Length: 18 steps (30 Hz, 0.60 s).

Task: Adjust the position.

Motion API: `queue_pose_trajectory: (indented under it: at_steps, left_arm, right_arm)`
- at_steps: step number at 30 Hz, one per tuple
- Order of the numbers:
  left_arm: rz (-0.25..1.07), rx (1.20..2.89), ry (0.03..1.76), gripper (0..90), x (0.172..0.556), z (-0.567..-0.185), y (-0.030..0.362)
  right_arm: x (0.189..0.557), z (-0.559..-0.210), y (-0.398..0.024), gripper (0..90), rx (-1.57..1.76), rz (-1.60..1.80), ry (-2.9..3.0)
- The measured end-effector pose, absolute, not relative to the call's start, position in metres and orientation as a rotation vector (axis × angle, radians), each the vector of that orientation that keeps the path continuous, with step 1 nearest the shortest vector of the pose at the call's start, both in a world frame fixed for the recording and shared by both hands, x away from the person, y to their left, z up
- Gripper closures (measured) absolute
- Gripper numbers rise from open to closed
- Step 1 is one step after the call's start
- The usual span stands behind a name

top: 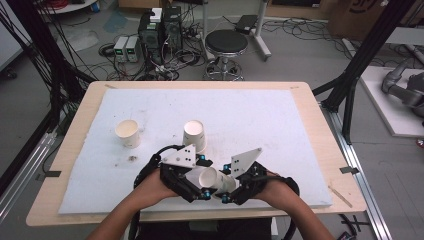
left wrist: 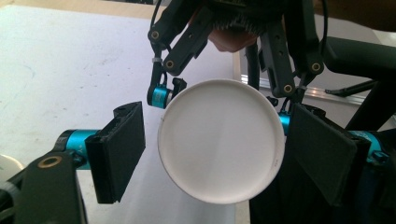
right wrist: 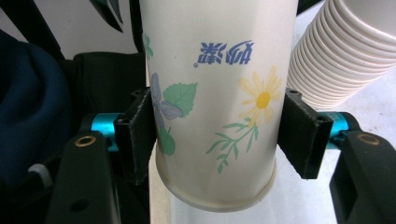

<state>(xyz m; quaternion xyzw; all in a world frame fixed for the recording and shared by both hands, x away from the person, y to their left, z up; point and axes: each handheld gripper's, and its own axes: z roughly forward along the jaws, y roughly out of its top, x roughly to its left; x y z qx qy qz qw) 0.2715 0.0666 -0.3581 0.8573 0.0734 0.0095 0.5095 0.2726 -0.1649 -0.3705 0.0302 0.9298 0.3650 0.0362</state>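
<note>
Just in front of the cup stack (top: pixel 194 135), the right gripper (top: pixel 223 192) clamps a paper cup (top: pixel 216 180); the left gripper (top: pixel 199 191) stands released around its base, so squeezing could crush it.

Robotics lab workspace
Computer towers (top: pixel 161 30) and tangled cables (top: pixel 187 47) crowd the grey floor behind the table (top: pixel 320 145), beside a black stool (top: pixel 226 45) and aluminium framing (top: pixel 357 60).
</note>
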Motion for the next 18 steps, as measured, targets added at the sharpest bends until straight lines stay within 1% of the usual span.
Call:
queue_pose_trajectory:
  at_steps: [11,18]
  left_arm:
    - [-0.008,2.141,0.158,25.5,0.273,-0.362,0.061]
    - [-0.019,2.160,0.154,31.4,0.274,-0.364,0.060]
  right_arm:
    - [0.273,-0.365,-0.157,35.1,0.047,0.940,2.916]
    - [0.273,-0.363,-0.152,34.9,0.021,0.875,2.933]
